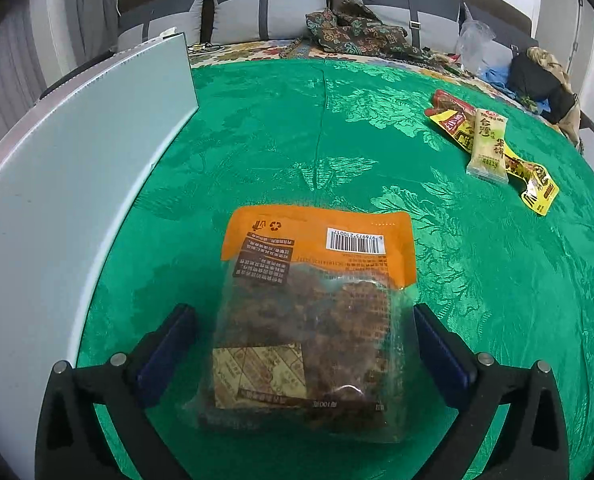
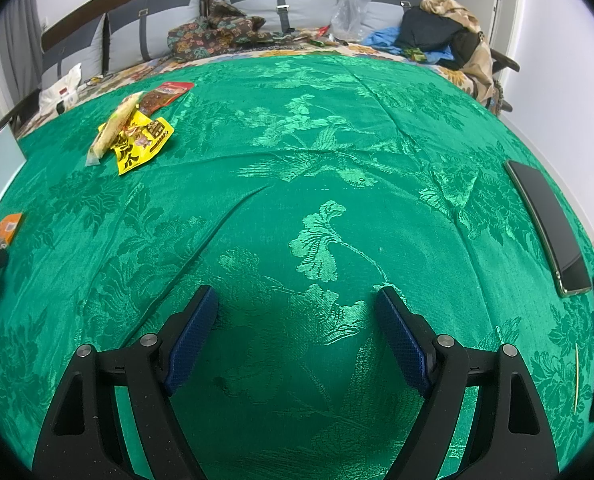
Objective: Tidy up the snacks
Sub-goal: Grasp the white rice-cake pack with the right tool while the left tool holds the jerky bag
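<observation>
An orange-topped clear snack bag (image 1: 317, 304) with brown pieces inside lies flat on the green tablecloth (image 1: 297, 128). My left gripper (image 1: 305, 320) is open wide, its blue pads standing clear of the bag on both sides. A pale rice-cracker packet (image 1: 489, 144) lies across a yellow snack packet (image 1: 537, 188) and a red one (image 1: 449, 104) at the far right; the same yellow packet (image 2: 141, 144) shows far left in the right wrist view. My right gripper (image 2: 297, 320) hangs open over bare cloth, holding nothing. The orange bag's corner (image 2: 9, 228) shows at that view's left edge.
A pale grey-white box wall (image 1: 97, 152) stands along the table's left side. Two dark phones (image 2: 545, 224) lie at the right edge. Behind the table, a sofa holds cushions, patterned cloth (image 1: 357, 32), a plastic bag and clothes.
</observation>
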`<state>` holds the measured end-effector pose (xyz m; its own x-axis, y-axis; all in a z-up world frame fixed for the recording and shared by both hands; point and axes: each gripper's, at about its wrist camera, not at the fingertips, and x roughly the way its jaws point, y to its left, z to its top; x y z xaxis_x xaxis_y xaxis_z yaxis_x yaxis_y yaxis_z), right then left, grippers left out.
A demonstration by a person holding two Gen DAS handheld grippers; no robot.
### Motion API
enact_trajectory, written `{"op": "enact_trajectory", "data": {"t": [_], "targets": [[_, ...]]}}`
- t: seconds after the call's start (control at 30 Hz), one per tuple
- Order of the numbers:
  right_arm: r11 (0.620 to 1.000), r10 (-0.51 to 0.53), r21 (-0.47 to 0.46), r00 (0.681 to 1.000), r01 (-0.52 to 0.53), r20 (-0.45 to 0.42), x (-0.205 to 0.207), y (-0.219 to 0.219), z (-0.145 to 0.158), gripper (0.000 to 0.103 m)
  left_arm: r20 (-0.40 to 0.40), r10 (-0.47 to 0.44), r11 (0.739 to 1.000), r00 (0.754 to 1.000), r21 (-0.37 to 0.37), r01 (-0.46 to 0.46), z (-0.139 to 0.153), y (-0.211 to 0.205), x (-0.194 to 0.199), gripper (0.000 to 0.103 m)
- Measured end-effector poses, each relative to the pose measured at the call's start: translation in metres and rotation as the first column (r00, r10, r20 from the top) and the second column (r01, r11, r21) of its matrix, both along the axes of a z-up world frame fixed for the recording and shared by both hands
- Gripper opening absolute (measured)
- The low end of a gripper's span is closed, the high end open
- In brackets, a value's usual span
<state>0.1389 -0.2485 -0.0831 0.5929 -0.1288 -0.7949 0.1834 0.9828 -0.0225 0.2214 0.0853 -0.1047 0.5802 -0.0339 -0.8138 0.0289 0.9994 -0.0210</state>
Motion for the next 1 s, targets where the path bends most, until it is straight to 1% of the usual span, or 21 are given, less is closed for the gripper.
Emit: {"op": "enact_trajectory", "data": {"t": [0.3, 0.4, 0.43, 0.47, 0.5, 0.57, 0.63, 0.67, 0.73, 0.8, 0.83, 0.87, 0.9, 0.93, 0.97, 1.0], "targets": [[1.0, -0.001, 0.0, 1.0, 0.001, -0.001, 0.0, 0.0, 0.0, 0.085, 0.0, 0.0, 1.0, 1.0, 0.0, 0.0, 0.0, 0.0, 0.0, 0.103], [0.999, -0.036, -0.018, 0.999, 0.035, -0.013, 0.004, 0.008, 0.005, 0.083, 0.001, 0.0, 1.0, 1.0, -0.001, 0.0, 0.0, 0.0, 0.0, 0.103], [1.0, -0.03, -0.007, 1.0, 0.03, 0.007, 0.007, 0.014, 0.01, 0.083, 0.0, 0.0, 1.0, 1.0, 0.0, 0.0, 0.0, 0.0, 0.0, 0.103], [1.0, -0.015, 0.024, 0.999, 0.014, 0.038, 0.012, 0.023, 0.018, 0.083, 0.0, 0.0, 1.0, 1.0, 0.0, 0.0, 0.0, 0.0, 0.0, 0.103], [0.997, 0.011, 0.072, 0.997, -0.017, 0.071, 0.023, 0.037, 0.028, 0.083, 0.001, 0.0, 1.0, 1.0, 0.0, 0.0, 0.0, 0.0, 0.0, 0.103], [0.984, 0.071, 0.156, 0.992, -0.086, 0.1, 0.049, 0.06, 0.038, 0.083, 0.001, 0.0, 1.0, 1.0, 0.0, 0.0, 0.0, 0.0, 0.0, 0.103], [0.967, 0.118, 0.213, 0.988, -0.137, 0.099, 0.088, 0.087, 0.042, 0.083, 0.001, -0.001, 1.0, 1.0, 0.0, 0.001, 0.0, 0.0, 0.0, 0.103], [0.96, 0.141, 0.229, 0.985, -0.161, 0.104, 0.107, 0.1, 0.043, 0.081, 0.001, -0.001, 1.0, 1.0, 0.0, 0.001, 0.0, 0.001, 0.0, 0.103], [0.956, 0.179, 0.221, 0.98, -0.194, 0.086, 0.148, 0.123, 0.039, 0.08, 0.001, -0.001, 1.0, 1.0, 0.0, 0.001, 0.0, 0.001, 0.0, 0.103], [0.963, 0.192, 0.185, 0.981, -0.195, 0.036, 0.186, 0.144, 0.029, 0.08, 0.001, -0.001, 1.0, 1.0, 0.0, 0.001, 0.0, 0.001, 0.001, 0.103], [0.966, 0.19, 0.175, 0.982, -0.191, 0.021, 0.197, 0.149, 0.025, 0.08, 0.001, -0.001, 1.0, 1.0, 0.0, 0.001, 0.0, 0.001, 0.001, 0.103], [0.969, 0.185, 0.163, 0.983, -0.183, 0.004, 0.206, 0.154, 0.02, 0.074, 0.001, -0.001, 1.0, 1.0, 0.0, 0.001, 0.0, 0.001, 0.001, 0.103], [0.975, 0.178, 0.137, 0.984, -0.175, -0.009, 0.214, 0.159, 0.015, 0.053, 0.001, -0.001, 1.0, 1.0, 0.0, 0.001, 0.0, 0.0, 0.001, 0.103], [0.98, 0.172, 0.104, 0.985, -0.17, -0.02, 0.217, 0.162, 0.013, 0.039, 0.001, -0.001, 1.0, 1.0, 0.0, 0.001, 0.0, 0.001, 0.001, 0.103], [0.983, 0.17, 0.068, 0.985, -0.168, -0.028, 0.219, 0.164, 0.012, 0.031, 0.001, -0.001, 1.0, 1.0, 0.0, 0.001, 0.0, 0.0, 0.001, 0.103], [0.983, 0.176, 0.062, 0.984, -0.174, -0.027, 0.219, 0.164, 0.013, 0.028, 0.001, -0.001, 1.0, 1.0, 0.0, 0.001, 0.0, 0.0, 0.0, 0.103]]}}
